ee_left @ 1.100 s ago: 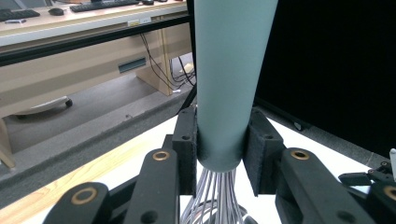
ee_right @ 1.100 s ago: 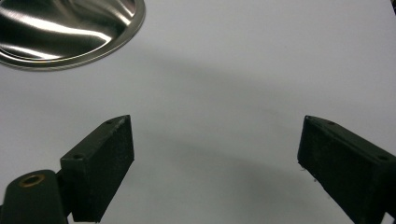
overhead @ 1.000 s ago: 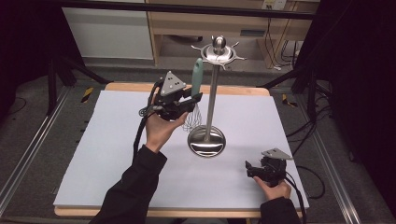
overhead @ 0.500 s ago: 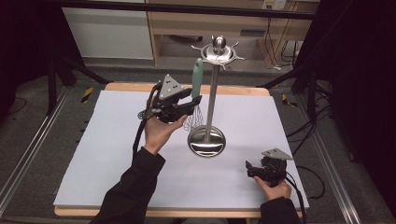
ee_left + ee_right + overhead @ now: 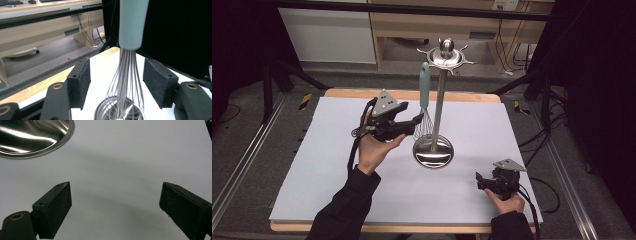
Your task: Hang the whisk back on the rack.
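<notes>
The whisk (image 5: 425,102) hangs by its mint-green handle from one of the hooks at the top of the steel utensil stand (image 5: 438,105), whose round base sits near the middle of the desk (image 5: 312,190), a little toward the far edge. Its wire loops dangle just above that base. The left tool (image 5: 412,125) has just been opening its jaws; in the left gripper view the wires (image 5: 126,82) stand between the two black pads (image 5: 81,80) with a gap on either side, so nothing is pressed. I judge this as the release step: the whisk is hung, and the grip is let go.

The right tool (image 5: 484,181) rests near the desk's near right corner, jaws spread wide over bare white surface, with the rim of the stand's base (image 5: 37,137) ahead of it in the right gripper view.

The next move likely calls for drawing the left tool straight back toward the near edge, pads kept clear of the wires, so the whisk is not nudged into swinging or lifted off its hook
</notes>
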{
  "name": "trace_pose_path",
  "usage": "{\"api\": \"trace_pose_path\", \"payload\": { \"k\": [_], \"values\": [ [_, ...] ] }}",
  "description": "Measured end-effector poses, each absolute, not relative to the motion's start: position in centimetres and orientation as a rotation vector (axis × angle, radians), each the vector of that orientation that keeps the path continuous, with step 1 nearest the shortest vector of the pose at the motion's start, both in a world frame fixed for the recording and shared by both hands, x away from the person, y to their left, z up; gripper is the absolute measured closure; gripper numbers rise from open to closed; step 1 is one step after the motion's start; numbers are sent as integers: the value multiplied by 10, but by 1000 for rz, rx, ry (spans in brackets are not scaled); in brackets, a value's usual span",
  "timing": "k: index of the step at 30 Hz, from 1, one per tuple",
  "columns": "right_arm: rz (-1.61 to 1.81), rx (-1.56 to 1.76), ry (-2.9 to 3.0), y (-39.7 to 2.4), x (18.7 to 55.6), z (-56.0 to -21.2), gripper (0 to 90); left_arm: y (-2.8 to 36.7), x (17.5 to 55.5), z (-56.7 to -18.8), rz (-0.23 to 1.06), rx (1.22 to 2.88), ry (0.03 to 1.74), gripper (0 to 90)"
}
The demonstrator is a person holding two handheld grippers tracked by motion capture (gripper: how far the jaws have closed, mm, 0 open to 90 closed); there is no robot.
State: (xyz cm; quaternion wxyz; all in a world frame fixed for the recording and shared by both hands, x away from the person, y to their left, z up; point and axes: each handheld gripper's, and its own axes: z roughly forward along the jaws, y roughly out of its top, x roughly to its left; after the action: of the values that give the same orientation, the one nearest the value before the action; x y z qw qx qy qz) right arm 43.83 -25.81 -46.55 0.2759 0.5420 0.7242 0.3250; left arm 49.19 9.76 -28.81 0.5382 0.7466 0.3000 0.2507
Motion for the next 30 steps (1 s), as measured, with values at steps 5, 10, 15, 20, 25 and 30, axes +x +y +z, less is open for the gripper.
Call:
{"api": "trace_pose_path", "payload": {
  "k": [5,10,15,20,25,30],
  "values": [
    [870,1454,1942,-260,438,-465,110,106,481,-296,587,1774,714,364],
    [869,1464,1935,-262,437,-465,110,117,473,-305,577,1772,735,354],
    [869,1474,1927,-264,437,-465,110,128,469,-316,588,1774,758,356],
    [861,1466,1933,-265,437,-466,110,137,468,-329,583,1769,792,353],
    [858,1473,1936,-265,437,-467,110,148,467,-343,586,1772,824,349],
    [853,1477,1931,-267,437,-467,110,160,467,-360,590,1797,866,349]
  ]
}}
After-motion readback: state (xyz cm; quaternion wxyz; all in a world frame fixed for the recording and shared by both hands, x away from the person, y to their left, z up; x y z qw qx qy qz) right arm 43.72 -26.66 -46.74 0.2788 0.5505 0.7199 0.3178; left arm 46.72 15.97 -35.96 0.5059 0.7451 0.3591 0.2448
